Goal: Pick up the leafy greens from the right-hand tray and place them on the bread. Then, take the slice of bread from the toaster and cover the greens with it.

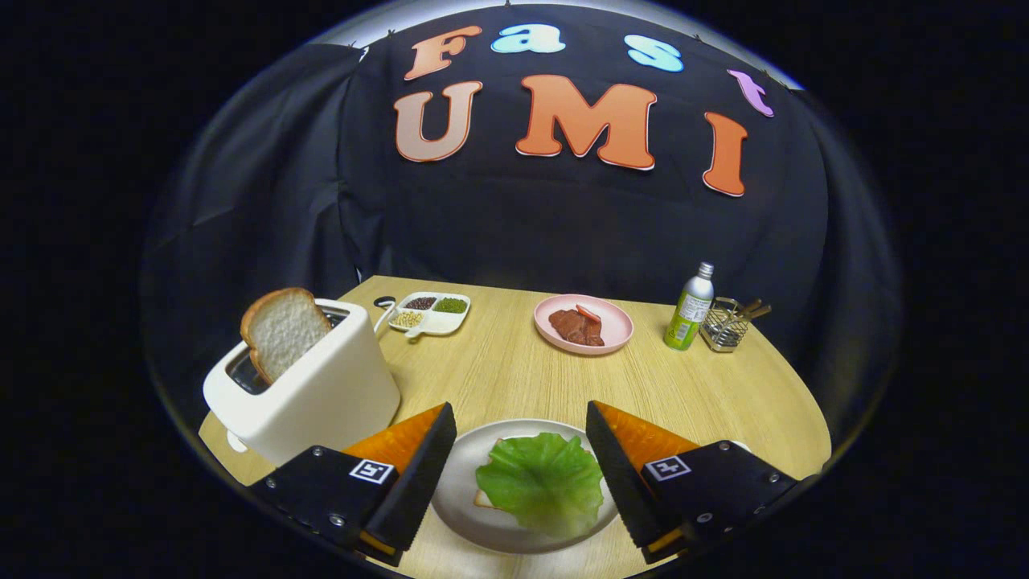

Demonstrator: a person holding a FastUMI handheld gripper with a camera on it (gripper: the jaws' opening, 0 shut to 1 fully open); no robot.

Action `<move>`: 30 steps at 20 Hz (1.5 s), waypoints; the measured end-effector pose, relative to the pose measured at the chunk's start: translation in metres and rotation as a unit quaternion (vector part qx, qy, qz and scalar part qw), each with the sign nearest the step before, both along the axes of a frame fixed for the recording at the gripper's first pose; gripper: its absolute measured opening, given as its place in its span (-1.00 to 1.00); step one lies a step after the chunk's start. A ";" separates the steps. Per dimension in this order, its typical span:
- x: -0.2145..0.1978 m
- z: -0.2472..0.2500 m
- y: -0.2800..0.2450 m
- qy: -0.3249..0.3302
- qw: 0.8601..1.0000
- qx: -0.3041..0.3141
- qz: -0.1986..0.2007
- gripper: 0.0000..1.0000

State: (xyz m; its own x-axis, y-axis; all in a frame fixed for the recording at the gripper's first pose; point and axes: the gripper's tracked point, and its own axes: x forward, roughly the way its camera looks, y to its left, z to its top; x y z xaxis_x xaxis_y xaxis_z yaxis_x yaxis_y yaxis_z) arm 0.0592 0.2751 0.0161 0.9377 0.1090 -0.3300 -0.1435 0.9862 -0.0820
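Note:
A green lettuce leaf (pixel 543 482) lies on a slice of bread (pixel 485 498) whose edge peeks out beneath it, on a white plate (pixel 462 498). My gripper (pixel 521 418) hovers above this plate, open, its fingers standing either side of the leaf with nothing held. To the left stands a white toaster (pixel 321 386) with a slice of bread (pixel 281 331) sticking up from its slot, tilted a little.
Beyond the fingers a pink plate (pixel 612 322) holds red meat slices. A white divided dish (pixel 430 314) with beans sits behind the toaster. A green bottle (pixel 690 310) and a wire basket (pixel 726 324) stand at the back right on the wooden table (pixel 498 370).

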 end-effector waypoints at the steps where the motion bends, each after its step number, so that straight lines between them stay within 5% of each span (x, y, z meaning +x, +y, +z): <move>1: 0.001 0.007 0.009 -0.005 1.000 0.000 0.004 0.95; 17: 0.001 0.070 0.145 -0.043 0.998 0.006 0.055 0.95; 30: 0.008 0.021 0.200 0.007 0.996 0.007 0.089 0.86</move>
State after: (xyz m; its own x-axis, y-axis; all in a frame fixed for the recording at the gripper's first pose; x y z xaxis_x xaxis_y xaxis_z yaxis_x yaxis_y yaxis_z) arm 0.0669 0.4746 0.0371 0.8983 0.2777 -0.3406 -0.3173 0.9461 -0.0654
